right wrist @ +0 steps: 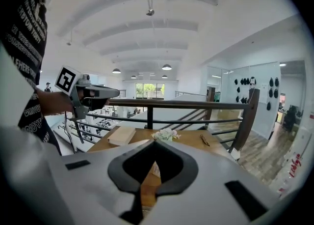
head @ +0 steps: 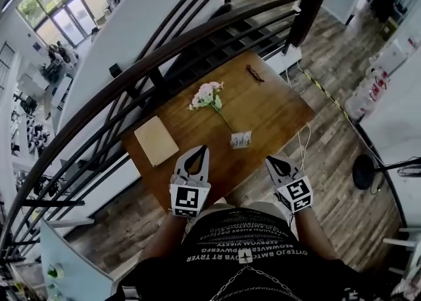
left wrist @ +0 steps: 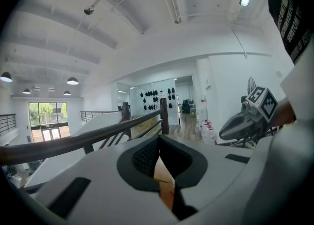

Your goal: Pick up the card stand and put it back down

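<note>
The card stand (head: 241, 139) is a small white holder standing on the wooden table (head: 276, 115), just in front of a pink flower sprig (head: 208, 96). In the right gripper view a sliver of the card stand (right wrist: 155, 169) shows through the gap behind the jaws. My left gripper (head: 200, 150) hovers over the table's near edge, left of the stand, shut and empty. The right gripper (head: 272, 160) sits by the near right corner, also shut with nothing in it. Both are a short way from the stand and touch nothing.
A tan book (head: 156, 140) lies at the table's left end, and a small dark object (head: 255, 74) at the far end. A dark curved railing (head: 164, 50) runs along the far side above a stairwell. A cable (head: 304, 142) hangs off the right edge.
</note>
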